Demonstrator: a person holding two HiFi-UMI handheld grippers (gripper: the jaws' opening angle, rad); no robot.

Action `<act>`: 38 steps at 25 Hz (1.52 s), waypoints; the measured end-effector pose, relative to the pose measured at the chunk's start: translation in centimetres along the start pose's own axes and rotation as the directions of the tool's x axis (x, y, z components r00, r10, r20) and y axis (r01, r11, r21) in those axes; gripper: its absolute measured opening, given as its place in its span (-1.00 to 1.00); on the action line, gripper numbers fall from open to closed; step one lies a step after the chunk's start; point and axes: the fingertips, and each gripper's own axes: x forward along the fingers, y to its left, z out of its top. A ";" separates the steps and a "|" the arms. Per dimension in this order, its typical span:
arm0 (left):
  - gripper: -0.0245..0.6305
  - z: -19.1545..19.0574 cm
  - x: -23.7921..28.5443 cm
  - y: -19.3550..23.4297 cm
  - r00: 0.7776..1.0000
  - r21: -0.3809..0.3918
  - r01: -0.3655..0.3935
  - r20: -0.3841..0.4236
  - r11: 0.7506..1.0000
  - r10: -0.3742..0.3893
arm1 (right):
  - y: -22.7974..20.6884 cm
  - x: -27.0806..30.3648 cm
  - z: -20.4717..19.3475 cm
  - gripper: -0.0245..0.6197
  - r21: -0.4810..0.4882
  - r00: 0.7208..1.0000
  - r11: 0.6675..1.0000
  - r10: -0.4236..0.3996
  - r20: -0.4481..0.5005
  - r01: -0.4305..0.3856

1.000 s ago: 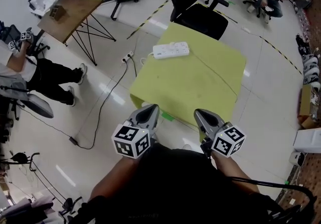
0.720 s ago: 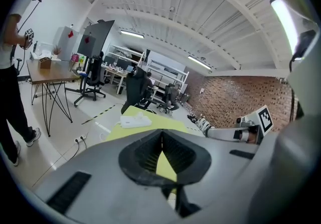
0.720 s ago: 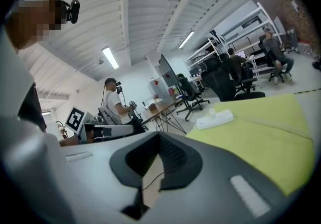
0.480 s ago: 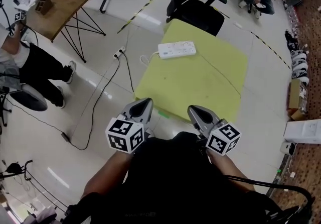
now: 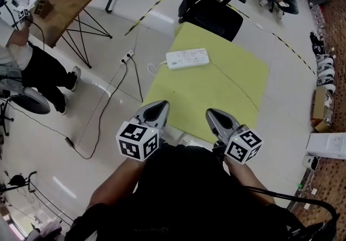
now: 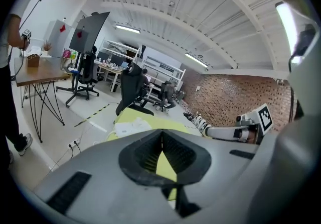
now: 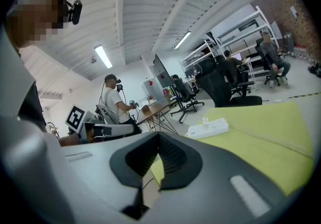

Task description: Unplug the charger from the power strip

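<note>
Both my left gripper [image 5: 155, 110] and right gripper [image 5: 214, 117] are clenched on nothing, well short of the power strip [image 5: 187, 58]. A small white stub stands upright on the strip, probably the charger [image 7: 204, 120]. The strip is a smooth, hard plastic slab on the yellow-green cloth worktop [image 5: 232, 94]. Pulling the plug without pinning the strip could drag it along.

Charger [image 7: 205, 120] on the power strip [image 5: 187, 58], too small for me to read from the head view. Table [image 5: 216, 94] near edge partly hidden behind left gripper [image 5: 159, 107] and right gripper [image 5: 212, 114]. Bystander [image 5: 24, 67] cut off left.
</note>
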 end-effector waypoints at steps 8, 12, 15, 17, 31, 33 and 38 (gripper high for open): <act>-0.90 0.0 3.1 -0.9 0.997 0.022 -0.068 -0.031 0.997 0.068 | -4.0 0.1 -0.3 -0.91 0.052 0.998 0.997 0.060 0.010 -0.060; -0.90 -0.1 4.7 -2.2 0.997 0.013 -0.062 -0.053 0.998 0.063 | -5.9 -0.1 -0.2 -0.91 0.095 0.998 0.994 0.058 0.012 -0.059; -0.91 0.7 5.3 -2.1 0.996 0.026 -0.056 -0.066 0.998 0.058 | -6.3 0.4 0.3 -0.91 0.105 0.998 0.993 0.057 0.015 -0.058; -0.90 1.4 5.7 -1.2 0.996 0.022 -0.052 -0.072 0.998 0.054 | -6.6 1.4 0.5 -0.91 0.120 0.999 0.992 0.048 0.013 -0.049; -0.90 2.7 10.1 7.4 0.987 -0.022 0.054 -0.152 0.998 -0.056 | -8.4 9.1 0.5 -0.91 0.158 0.993 0.982 -0.095 -0.065 0.104; -0.90 2.2 10.7 9.0 0.981 0.006 0.067 -0.184 0.998 -0.065 | -8.8 10.9 0.6 -0.91 0.147 0.990 0.981 -0.118 -0.078 0.128; -0.90 1.0 12.5 11.7 0.958 0.035 0.131 -0.261 0.991 -0.117 | -10.7 14.9 0.7 -0.91 0.102 0.974 0.974 -0.189 -0.125 0.202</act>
